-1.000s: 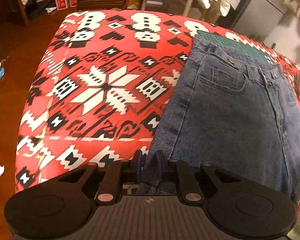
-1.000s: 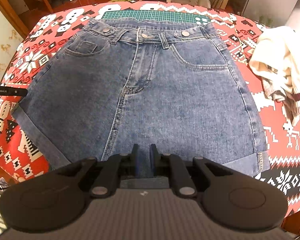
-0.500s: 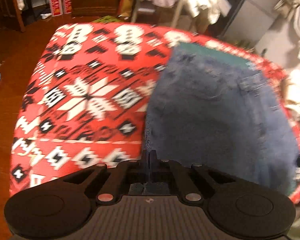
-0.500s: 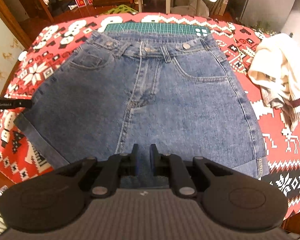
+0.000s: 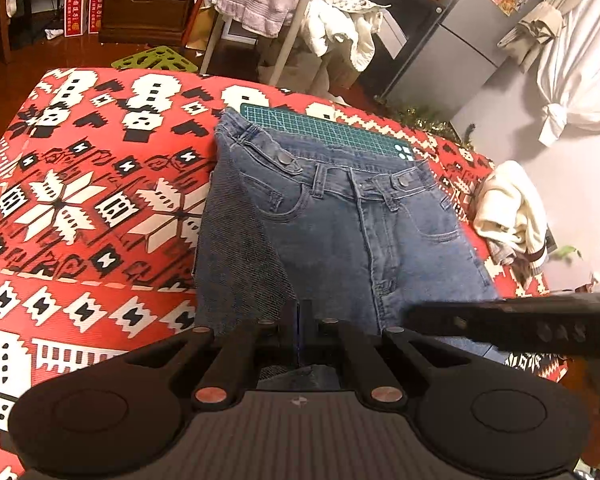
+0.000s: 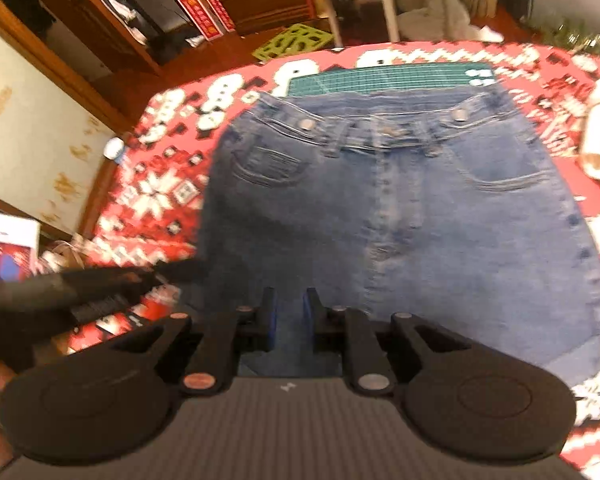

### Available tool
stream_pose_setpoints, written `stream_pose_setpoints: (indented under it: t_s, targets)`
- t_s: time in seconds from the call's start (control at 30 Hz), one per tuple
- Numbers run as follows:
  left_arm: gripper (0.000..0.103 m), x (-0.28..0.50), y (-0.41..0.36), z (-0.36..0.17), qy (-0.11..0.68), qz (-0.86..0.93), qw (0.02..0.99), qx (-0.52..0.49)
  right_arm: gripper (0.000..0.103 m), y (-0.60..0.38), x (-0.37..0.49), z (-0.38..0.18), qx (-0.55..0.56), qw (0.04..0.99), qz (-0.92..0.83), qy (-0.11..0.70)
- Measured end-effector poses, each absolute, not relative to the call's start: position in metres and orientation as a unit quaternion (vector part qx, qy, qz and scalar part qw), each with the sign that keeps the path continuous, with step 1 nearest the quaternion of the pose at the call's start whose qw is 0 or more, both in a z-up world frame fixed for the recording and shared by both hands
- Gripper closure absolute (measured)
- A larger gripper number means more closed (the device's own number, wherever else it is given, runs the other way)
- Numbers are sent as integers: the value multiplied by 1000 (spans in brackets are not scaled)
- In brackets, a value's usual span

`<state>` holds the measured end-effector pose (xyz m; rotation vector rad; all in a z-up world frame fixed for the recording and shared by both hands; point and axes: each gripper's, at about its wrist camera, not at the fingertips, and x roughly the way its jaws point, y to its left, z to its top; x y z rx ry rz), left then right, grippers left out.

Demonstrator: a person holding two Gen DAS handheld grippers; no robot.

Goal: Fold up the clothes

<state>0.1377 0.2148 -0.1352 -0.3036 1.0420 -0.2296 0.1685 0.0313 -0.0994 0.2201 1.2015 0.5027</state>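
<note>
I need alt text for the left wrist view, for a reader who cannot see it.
The left tool, shut on the hem of denim shorts, lifts their left side so it folds over. The shorts lie on a red patterned cloth, waistband on a green cutting mat; a cream garment lies at right.

Right view motion-blurred; shorts (image 6: 400, 216) hem hidden behind tongs – grip unclear
</note>
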Motion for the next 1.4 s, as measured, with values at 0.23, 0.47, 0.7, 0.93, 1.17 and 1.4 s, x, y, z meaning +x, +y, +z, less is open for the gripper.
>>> stream_pose_setpoints:
  t_s: [0.23,0.47,0.7,0.93,1.17,1.4]
  targets:
    - [102,132,212,-133,496,-118,847,-149,82,55,199,-114,171,758,256,575]
    - [102,127,202,-128,493,-134,844,-164,81,72,211,-127,169,734,266,601]
    - [102,125,202,-124,490,-157,823,-243,100,72,202,-118,116,754,255,595]
    - [99,117,194,-104,478,-197,812,-271,100,12,191,-79,60,792,196,575]
    - [99,119,183,-126,519,-176,800,-242,101,-77,183,-74,20,806,115,581]
    - [97,121,166,-151,555,-163,785,-221,101,-147,191,-96,-13,819,43,572]
